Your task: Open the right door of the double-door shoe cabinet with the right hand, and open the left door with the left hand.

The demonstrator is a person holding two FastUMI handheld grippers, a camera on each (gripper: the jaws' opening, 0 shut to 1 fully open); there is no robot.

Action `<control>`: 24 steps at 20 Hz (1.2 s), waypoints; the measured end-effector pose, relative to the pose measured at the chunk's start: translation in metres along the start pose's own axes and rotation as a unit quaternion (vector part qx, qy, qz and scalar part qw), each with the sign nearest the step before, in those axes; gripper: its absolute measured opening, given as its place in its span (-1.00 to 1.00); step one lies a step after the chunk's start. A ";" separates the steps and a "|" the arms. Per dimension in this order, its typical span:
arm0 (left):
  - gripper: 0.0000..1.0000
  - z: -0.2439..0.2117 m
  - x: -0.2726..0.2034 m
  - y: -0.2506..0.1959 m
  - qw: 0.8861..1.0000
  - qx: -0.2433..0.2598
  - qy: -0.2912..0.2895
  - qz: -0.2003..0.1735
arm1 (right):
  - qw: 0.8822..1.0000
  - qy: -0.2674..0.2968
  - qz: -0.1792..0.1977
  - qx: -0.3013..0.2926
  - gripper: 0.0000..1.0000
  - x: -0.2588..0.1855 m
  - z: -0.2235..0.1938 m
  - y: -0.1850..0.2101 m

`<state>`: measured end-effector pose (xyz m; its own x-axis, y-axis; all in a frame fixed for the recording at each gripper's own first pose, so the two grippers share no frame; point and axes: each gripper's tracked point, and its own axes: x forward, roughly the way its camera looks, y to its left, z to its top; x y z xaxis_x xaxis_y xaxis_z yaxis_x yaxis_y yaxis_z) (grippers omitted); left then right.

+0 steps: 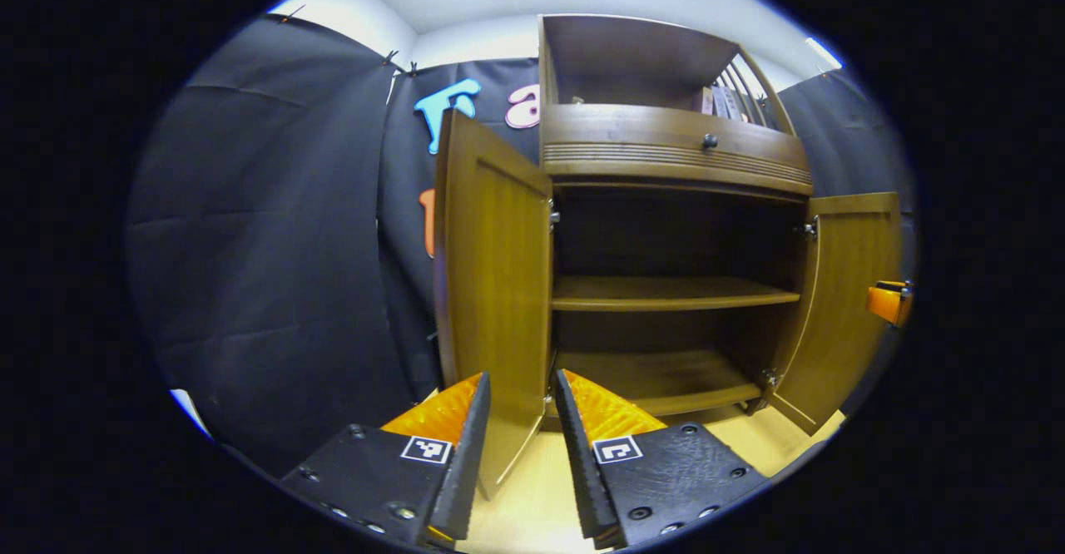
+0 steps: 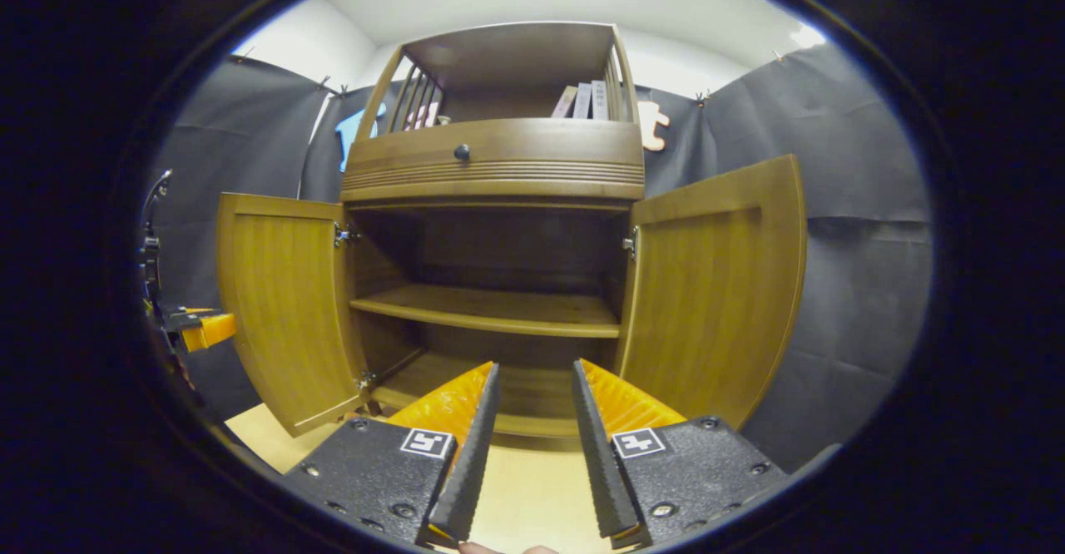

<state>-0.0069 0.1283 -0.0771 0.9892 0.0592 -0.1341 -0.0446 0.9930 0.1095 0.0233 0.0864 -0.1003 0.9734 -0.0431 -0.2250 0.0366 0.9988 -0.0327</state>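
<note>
Both shoe cabinet (image 2: 499, 288) doors swung wide. Left door (image 1: 491, 288) sitting edge-on between the left claw (image 1: 520, 388) fingers, not pinched, claw released. Right claw (image 2: 532, 375) released too, facing the inner shelf (image 2: 491, 309), right door (image 2: 715, 288) beside it. Books (image 2: 582, 101) up top, spines unreadable.

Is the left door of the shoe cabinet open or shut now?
Open: the left door stands swung out from the shoe cabinet, showing the shelf inside.

Brown wood-grain shoe cabinet (image 2: 499, 171) with ribbed trim, pale yellowish floor (image 2: 524, 487).
</note>
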 end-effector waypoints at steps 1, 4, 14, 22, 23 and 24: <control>-0.22 0.005 -0.002 -0.007 1.000 -0.002 -0.007 -0.006 | 1.000 -0.005 0.003 -0.002 0.15 0.001 0.004 0.001; 0.11 0.017 -0.008 -0.028 1.000 -0.002 -0.023 -0.018 | 1.000 -0.014 0.017 0.001 0.14 0.005 0.010 0.003; 1.00 0.038 -0.022 -0.092 0.997 -0.006 -0.065 -0.046 | 0.999 -0.029 0.026 0.002 0.31 0.008 0.023 -0.007; 0.89 0.037 -0.030 -0.134 0.995 0.020 -0.068 -0.068 | 0.998 -0.061 0.019 -0.002 0.49 0.004 0.035 -0.014; 0.89 0.038 -0.031 -0.136 0.995 0.023 -0.067 -0.070 | 0.998 -0.064 0.020 0.000 0.49 0.004 0.035 -0.013; 0.89 0.039 -0.032 -0.136 0.995 0.024 -0.068 -0.071 | 0.998 -0.065 0.021 0.002 0.51 0.006 0.035 -0.012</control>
<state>-0.0268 -0.0131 -0.0493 0.9949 -0.0994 -0.0171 0.1008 0.9841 0.1461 0.0365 0.0751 -0.0668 0.9951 0.0028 -0.0984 -0.0050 0.9997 -0.0219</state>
